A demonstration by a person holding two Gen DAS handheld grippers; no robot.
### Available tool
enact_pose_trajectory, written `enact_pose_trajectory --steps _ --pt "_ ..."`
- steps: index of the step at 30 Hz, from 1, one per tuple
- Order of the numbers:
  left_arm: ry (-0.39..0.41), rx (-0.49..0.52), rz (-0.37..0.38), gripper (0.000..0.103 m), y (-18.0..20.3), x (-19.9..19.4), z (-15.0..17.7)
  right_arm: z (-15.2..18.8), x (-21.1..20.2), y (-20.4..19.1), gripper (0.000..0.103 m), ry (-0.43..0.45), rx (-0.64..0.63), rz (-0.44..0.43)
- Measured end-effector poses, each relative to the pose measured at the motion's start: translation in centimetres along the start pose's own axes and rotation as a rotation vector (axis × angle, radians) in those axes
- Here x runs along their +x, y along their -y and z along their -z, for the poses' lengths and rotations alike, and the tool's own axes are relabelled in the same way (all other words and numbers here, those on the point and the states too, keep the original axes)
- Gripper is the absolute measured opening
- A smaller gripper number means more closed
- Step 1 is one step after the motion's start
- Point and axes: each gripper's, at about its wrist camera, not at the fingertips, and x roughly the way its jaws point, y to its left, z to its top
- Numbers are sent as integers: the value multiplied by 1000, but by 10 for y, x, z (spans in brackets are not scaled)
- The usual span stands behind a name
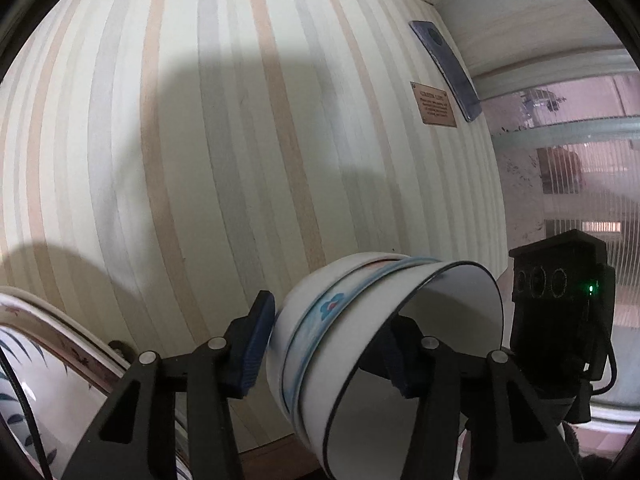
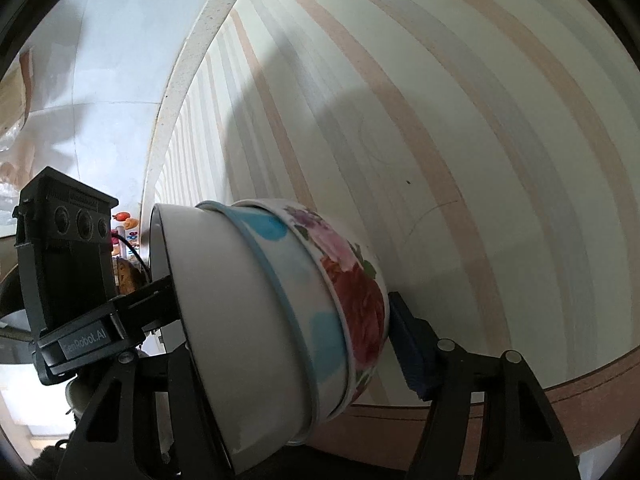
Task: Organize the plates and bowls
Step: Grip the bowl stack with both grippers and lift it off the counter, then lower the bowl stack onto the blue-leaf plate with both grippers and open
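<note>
Both grippers hold one nested stack of three bowls [image 1: 360, 344] tipped on its side, mouth toward the right in the left wrist view. My left gripper [image 1: 328, 344] is shut on it, one pad outside the base bowl, the other inside the white bowl. In the right wrist view the stack [image 2: 272, 320] shows a plain white bowl, a blue-dotted bowl and a rose-patterned bowl [image 2: 356, 292]. My right gripper [image 2: 296, 344] is shut on the stack from the opposite side; its left finger is hidden behind the bowls. The stack is lifted before a striped surface.
A striped cream, tan and grey surface [image 1: 240, 140] fills both views. A plate with blue leaf pattern [image 1: 48, 368] lies at the lower left. A brass plaque [image 1: 434, 104] and a dark blue slab [image 1: 448, 68] sit on the stripes. A window [image 1: 568, 168] is to the right.
</note>
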Motion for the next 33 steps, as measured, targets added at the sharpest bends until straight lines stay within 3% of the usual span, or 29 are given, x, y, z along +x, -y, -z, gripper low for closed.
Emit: enact_pose_trajectory --steps 12,23,33 --pt "10 -44 -33 47 -8 -18 5 8 2 -16 68 -23 6 6" --pt "108 -126 -30 47 -33 -74 20 10 4 -81 68 -71 -101 -8" --pt "212 -265 -56 47 -97 -127 56 22 48 -153 68 -192 -244 -20"
